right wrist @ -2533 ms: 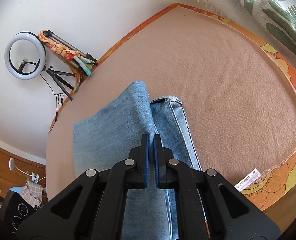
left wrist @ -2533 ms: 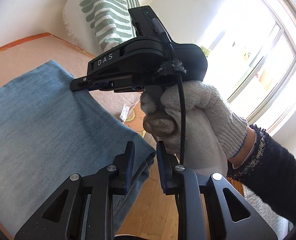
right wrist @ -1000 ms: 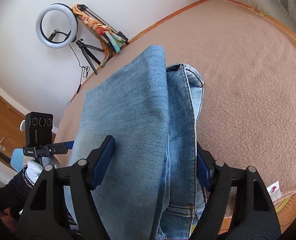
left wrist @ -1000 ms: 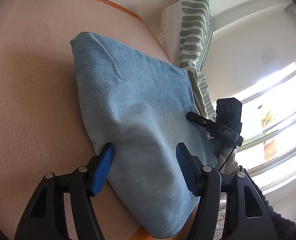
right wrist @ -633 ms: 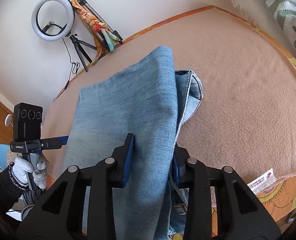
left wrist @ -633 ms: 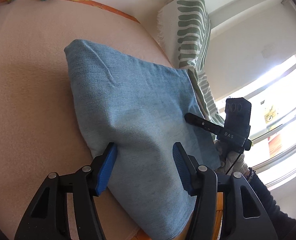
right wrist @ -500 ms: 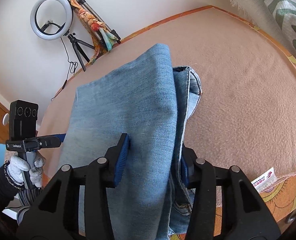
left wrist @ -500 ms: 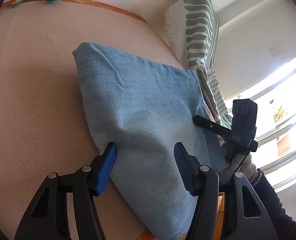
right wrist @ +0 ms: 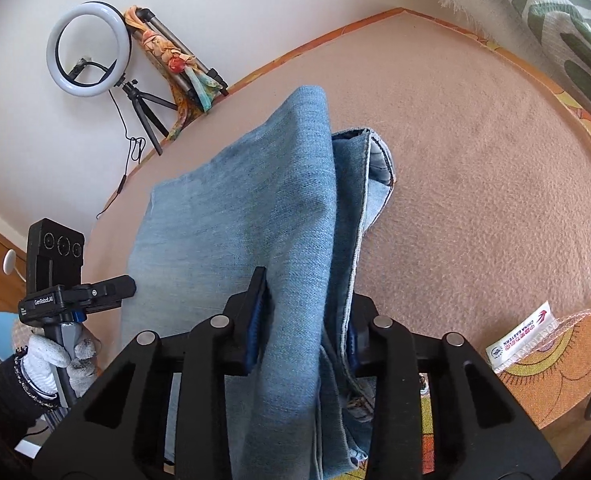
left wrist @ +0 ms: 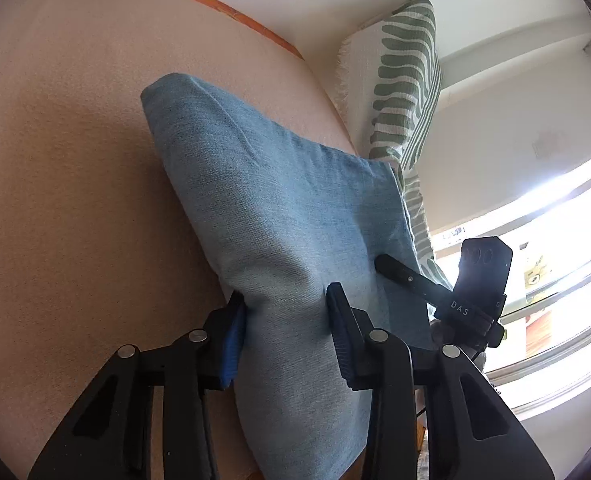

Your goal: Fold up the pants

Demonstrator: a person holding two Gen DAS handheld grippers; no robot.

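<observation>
The folded light-blue jeans (left wrist: 279, 216) lie on a peach blanket (left wrist: 63, 168), near its front edge. My left gripper (left wrist: 285, 320) is shut on the thick near edge of the jeans, the denim bunched between its blue pads. My right gripper (right wrist: 303, 312) is shut on the other end of the jeans (right wrist: 255, 208), where the stacked layers and the waistband seam (right wrist: 371, 168) show. Each gripper shows in the other's view, the right gripper (left wrist: 427, 284) and the left gripper (right wrist: 91, 292), both held by gloved hands.
A green-striped white throw (left wrist: 407, 92) hangs at the blanket's far side. A ring light on a tripod (right wrist: 89, 50) and a scarf-wrapped stand (right wrist: 175, 60) lean on the wall. The blanket's orange patterned border with a white label (right wrist: 523, 336) lies at the near edge. A bright window (left wrist: 555, 272) is at right.
Both grippers were open around the jeans' ends a second ago. They have since closed on the denim, and the folded stack has bunched up and lifted slightly between them.
</observation>
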